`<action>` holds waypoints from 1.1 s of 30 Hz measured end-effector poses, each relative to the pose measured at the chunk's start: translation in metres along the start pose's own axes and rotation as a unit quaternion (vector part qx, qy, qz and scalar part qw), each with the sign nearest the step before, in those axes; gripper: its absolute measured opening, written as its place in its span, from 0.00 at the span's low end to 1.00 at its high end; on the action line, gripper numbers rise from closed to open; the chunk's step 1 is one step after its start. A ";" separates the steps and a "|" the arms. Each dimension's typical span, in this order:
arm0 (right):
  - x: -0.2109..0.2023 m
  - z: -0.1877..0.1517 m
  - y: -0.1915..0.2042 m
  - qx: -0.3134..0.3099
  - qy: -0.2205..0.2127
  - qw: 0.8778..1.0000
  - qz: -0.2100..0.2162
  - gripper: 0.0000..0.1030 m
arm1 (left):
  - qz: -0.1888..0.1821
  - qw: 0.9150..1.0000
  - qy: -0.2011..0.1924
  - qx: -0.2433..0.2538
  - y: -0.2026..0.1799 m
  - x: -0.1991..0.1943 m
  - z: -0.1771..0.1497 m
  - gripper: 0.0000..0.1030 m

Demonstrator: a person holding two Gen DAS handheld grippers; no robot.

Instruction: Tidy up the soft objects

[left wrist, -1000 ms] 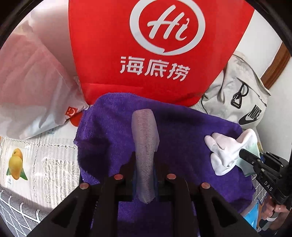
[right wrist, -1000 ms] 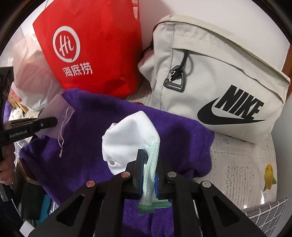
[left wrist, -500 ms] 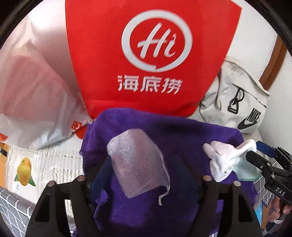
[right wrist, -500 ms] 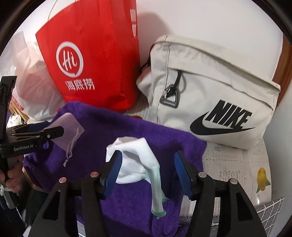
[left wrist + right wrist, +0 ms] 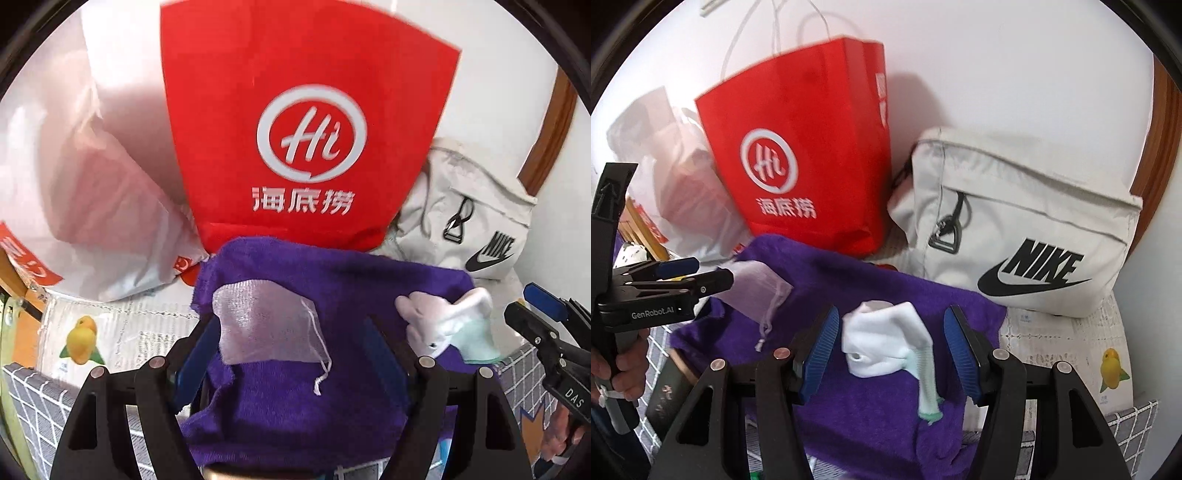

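Note:
A purple towel (image 5: 332,387) (image 5: 879,295) lies spread out. A sheer pale mesh drawstring pouch (image 5: 262,325) (image 5: 757,288) lies flat on its left part. A white sock with a mint green cuff (image 5: 443,325) (image 5: 890,343) lies crumpled on its right part. My left gripper (image 5: 291,354) (image 5: 701,280) is open and empty, its jaws standing either side of the pouch. My right gripper (image 5: 890,354) (image 5: 532,310) is open and empty, its blue pads either side of the sock.
A red paper bag (image 5: 306,140) (image 5: 805,158) stands behind the towel. A beige Nike bag (image 5: 1027,229) (image 5: 476,229) is at the back right. A white plastic bag (image 5: 81,206) is at the back left. A lace cloth with fruit prints (image 5: 110,336) covers the surface.
Both grippers opened and let go: the left released the mesh pouch, the right released the sock. Both objects now lie on the towel and both grippers have drawn back.

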State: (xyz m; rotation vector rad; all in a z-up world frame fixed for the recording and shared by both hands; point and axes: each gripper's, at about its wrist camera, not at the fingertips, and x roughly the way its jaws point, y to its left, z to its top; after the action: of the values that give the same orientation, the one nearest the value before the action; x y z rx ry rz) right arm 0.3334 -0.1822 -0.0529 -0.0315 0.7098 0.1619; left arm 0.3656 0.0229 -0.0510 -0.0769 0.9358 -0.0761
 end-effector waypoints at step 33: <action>-0.169 -0.203 0.060 0.005 -0.005 1.000 0.018 0.58 | -0.022 0.998 0.045 0.041 -0.039 -0.117 -0.216 0.76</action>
State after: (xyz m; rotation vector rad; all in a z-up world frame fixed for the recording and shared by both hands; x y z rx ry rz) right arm 0.0661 -0.1628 -0.0953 -0.0085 0.7016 0.1940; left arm 0.1211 -0.0110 -0.0806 -0.0180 1.0203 -0.1593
